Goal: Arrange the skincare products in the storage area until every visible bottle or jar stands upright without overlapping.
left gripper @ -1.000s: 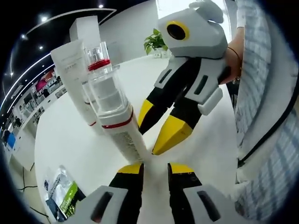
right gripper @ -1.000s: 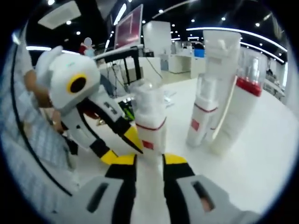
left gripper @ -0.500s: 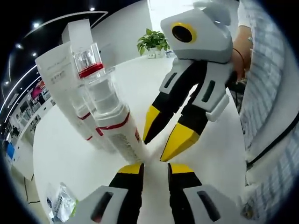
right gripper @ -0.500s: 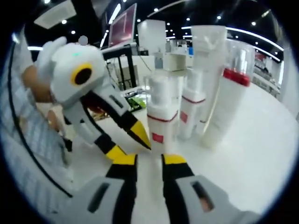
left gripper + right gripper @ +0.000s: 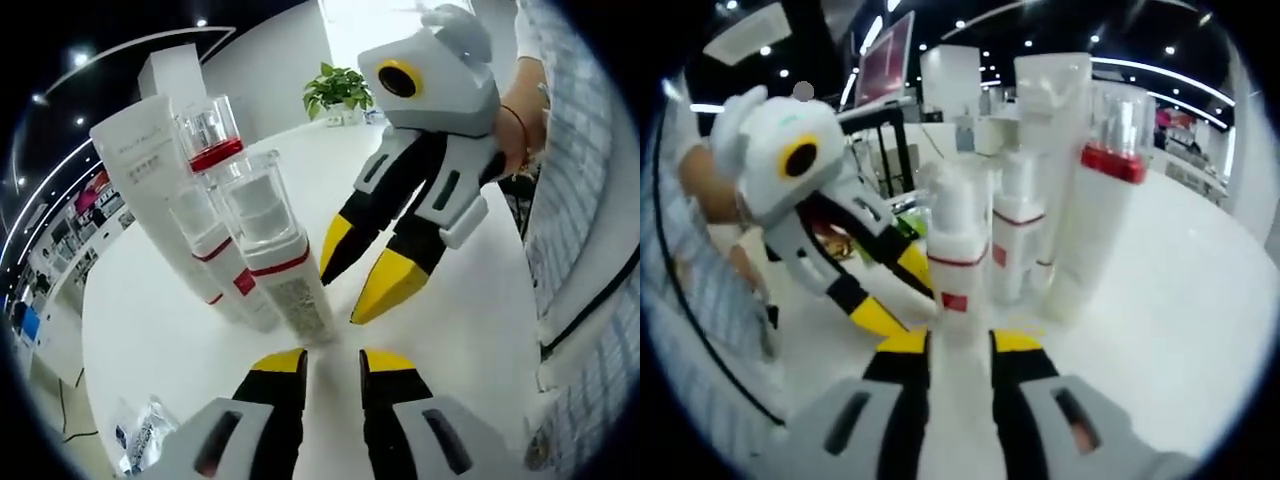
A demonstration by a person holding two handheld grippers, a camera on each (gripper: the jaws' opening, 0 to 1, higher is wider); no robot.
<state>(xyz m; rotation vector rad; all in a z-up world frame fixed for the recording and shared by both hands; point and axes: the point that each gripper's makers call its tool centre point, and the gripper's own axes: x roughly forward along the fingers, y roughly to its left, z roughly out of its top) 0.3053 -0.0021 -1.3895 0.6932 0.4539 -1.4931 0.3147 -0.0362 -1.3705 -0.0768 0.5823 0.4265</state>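
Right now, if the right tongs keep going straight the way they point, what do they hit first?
Most likely the nearest white bottle with the red band, standing straight ahead of the right tongs and apparently already at their tips. The taller bottles and the tube stand behind it; depth is uncertain.

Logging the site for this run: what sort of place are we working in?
Probably a showroom or open demo hall: a round white table, a potted green plant against a white curved wall, display shelving and a large wall screen under ceiling spotlights.

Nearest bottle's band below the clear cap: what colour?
Red, on a white bottle; clearest in the left gripper view.
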